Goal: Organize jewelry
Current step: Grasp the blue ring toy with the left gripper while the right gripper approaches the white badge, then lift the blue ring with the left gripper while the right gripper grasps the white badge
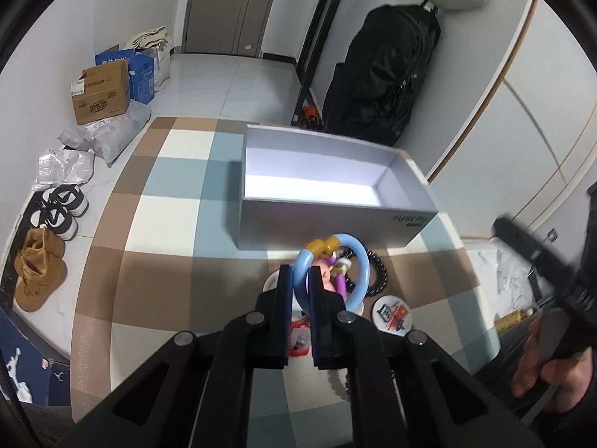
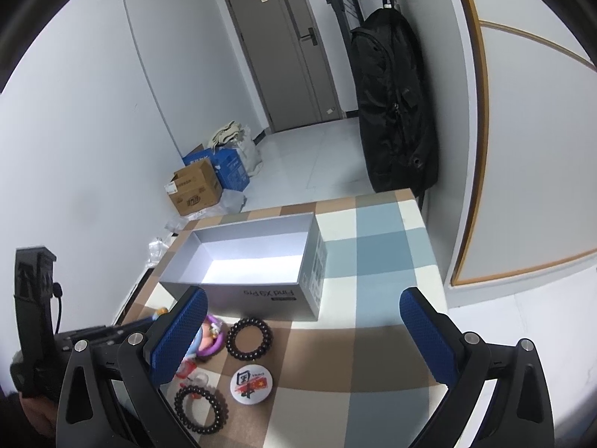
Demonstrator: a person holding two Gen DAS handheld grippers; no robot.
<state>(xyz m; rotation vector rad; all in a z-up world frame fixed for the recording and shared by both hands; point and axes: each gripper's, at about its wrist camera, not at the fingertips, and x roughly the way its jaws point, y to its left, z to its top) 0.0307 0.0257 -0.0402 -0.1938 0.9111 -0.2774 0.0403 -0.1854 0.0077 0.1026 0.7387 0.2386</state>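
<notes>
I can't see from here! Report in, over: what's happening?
Left gripper shut on blue bangle. Right gripper open, empty. Grey box open ahead, nothing blocking.

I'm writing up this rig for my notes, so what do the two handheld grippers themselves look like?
Both are matte black linkage frames with round silver pivot pins. The right gripper has fingers faced with blue textured pads. The left gripper has dark blue edging on its fingers. A thin black cable runs along the left unit's black handle. Bare hands show; sleeves aren't clear.

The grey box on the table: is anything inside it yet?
Nothing shows inside the grey box: both views see only its bare pale floor. The near wall hides a thin strip along its foot, so that strip is unseen.
</notes>
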